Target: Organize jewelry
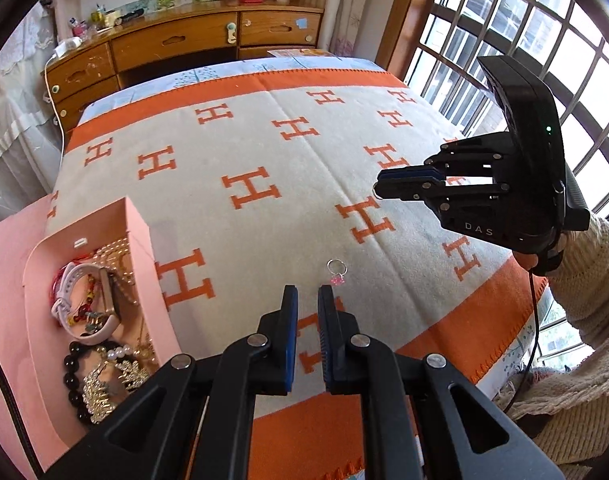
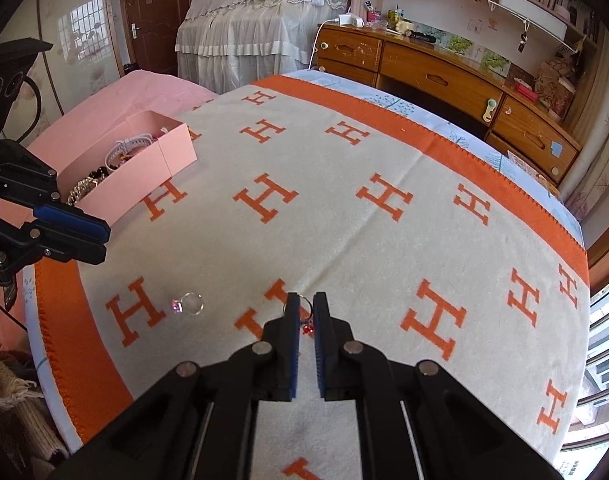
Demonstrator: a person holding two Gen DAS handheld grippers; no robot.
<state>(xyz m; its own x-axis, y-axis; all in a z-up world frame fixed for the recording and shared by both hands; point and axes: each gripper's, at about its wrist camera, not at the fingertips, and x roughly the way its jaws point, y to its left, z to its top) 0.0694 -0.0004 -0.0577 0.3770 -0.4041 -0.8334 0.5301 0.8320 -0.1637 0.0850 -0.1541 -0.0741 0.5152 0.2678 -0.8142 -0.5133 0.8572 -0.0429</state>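
Observation:
A silver ring with a pink stone (image 1: 337, 273) lies on the blanket just beyond my left gripper (image 1: 307, 294), which is open a little and empty. It also shows in the right wrist view (image 2: 189, 304). My right gripper (image 2: 304, 302) is shut on a silver ring with a red stone (image 2: 307, 327) and holds it above the blanket. In the left wrist view the right gripper (image 1: 378, 187) hovers at the right with the ring's edge showing at its tip. A pink jewelry box (image 1: 138, 236) at the left holds a white watch (image 1: 80, 280), bead bracelets and pearls.
The bed is covered by a cream blanket with orange H letters (image 1: 264, 160). A wooden desk with drawers (image 1: 176, 44) stands beyond it. A barred window (image 1: 524, 40) is at the right. A pink cloth (image 2: 116, 96) lies under the box.

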